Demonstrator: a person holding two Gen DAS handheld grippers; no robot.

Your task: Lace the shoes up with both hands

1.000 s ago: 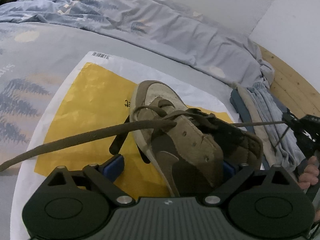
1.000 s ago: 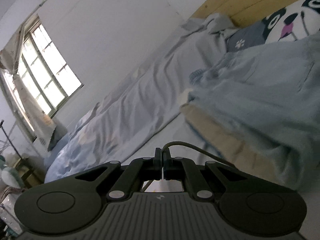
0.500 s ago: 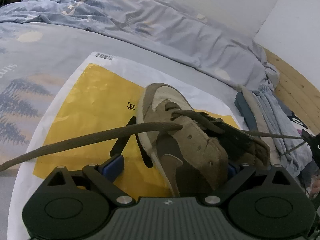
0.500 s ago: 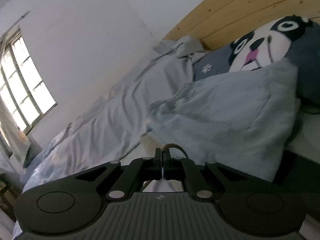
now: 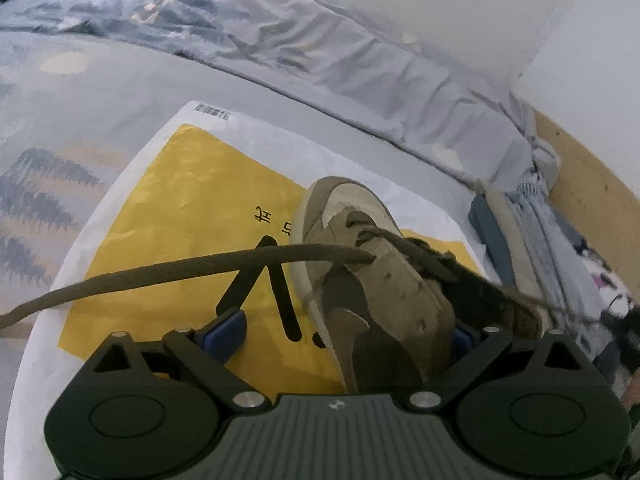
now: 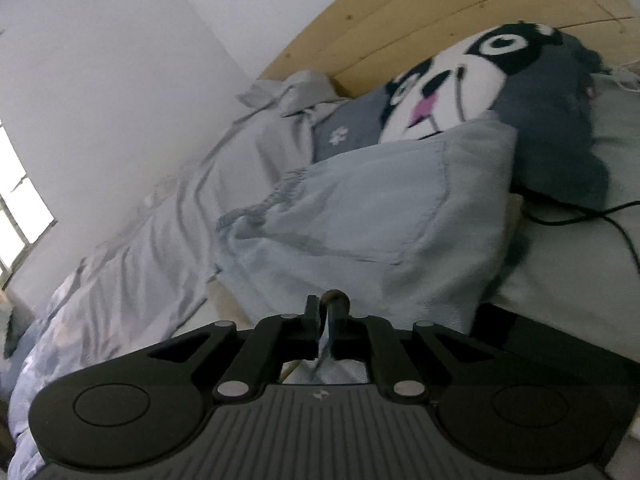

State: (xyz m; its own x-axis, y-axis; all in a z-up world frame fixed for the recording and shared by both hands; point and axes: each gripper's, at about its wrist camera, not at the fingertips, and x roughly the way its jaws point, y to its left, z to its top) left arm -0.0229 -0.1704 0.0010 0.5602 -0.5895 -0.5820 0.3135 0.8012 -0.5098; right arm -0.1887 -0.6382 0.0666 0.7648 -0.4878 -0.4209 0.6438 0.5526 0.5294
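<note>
A tan and brown suede shoe (image 5: 380,280) lies on a yellow and white plastic bag (image 5: 180,208) on the bed. My left gripper (image 5: 344,332) is shut on the shoe's heel end, jaws wide around it. A brown lace (image 5: 180,276) runs taut from an eyelet out past the left edge. The other lace end (image 5: 532,300) stretches right toward my right gripper. In the right wrist view my right gripper (image 6: 326,312) is shut on the lace end (image 6: 336,296), which loops just above the fingertips. The shoe is not visible there.
A rumpled grey-blue duvet (image 5: 280,40) lies behind the shoe. Folded light-blue clothes (image 6: 360,216) and a dog-face cushion (image 6: 480,80) lie by the wooden headboard (image 6: 460,8). A black cable (image 6: 592,216) runs across the sheet at the right.
My right gripper has pulled its lace end farther right toward the headboard and swung to face the cushion. The laces over the tongue have drawn tighter. My left gripper stays on the shoe.
</note>
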